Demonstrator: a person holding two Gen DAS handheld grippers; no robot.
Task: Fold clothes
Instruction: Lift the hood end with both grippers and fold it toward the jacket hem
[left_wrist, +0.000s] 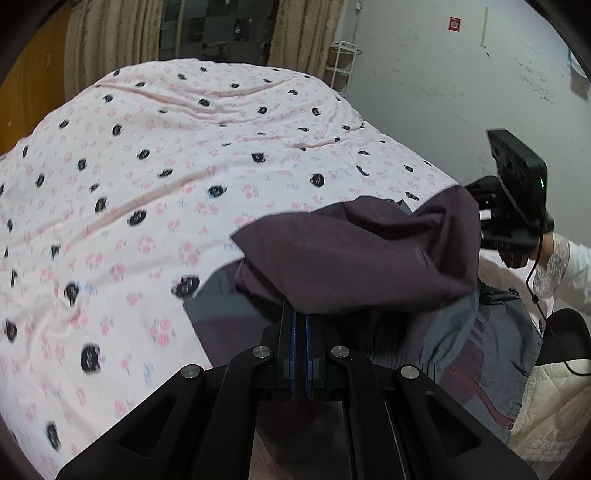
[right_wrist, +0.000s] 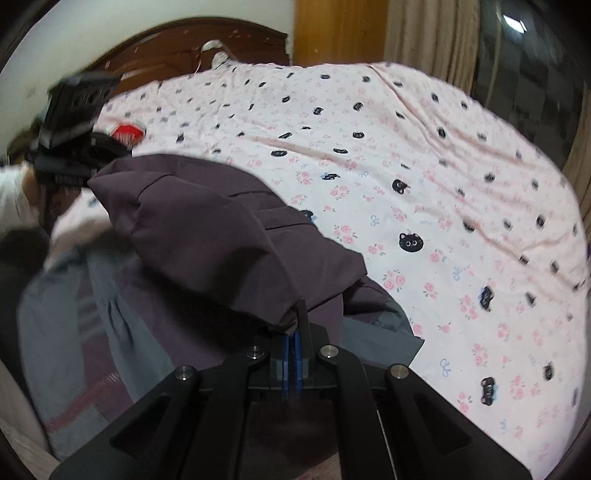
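Observation:
A dark purple and grey garment (left_wrist: 354, 254) hangs in a fold between both grippers above the pink bed (left_wrist: 147, 166). My left gripper (left_wrist: 300, 314) is shut on one purple edge, its fingertips buried in the cloth. In the right wrist view the same garment (right_wrist: 207, 236) drapes over my right gripper (right_wrist: 293, 321), which is shut on another edge. The garment's grey part (right_wrist: 74, 314) with striped trim lies on the bed below. In the left wrist view, the right gripper's black body (left_wrist: 513, 206) shows at the right, held by a hand in a white lace sleeve (left_wrist: 561, 266).
The bedspread (right_wrist: 443, 206) is pink with black cat faces and flowers, wrinkled and wide. A dark wooden headboard (right_wrist: 184, 48) and a red item (right_wrist: 127, 133) lie at the far end. Curtains (left_wrist: 303, 33), a white rack (left_wrist: 341, 66) and a grey wall (left_wrist: 461, 81) border the bed.

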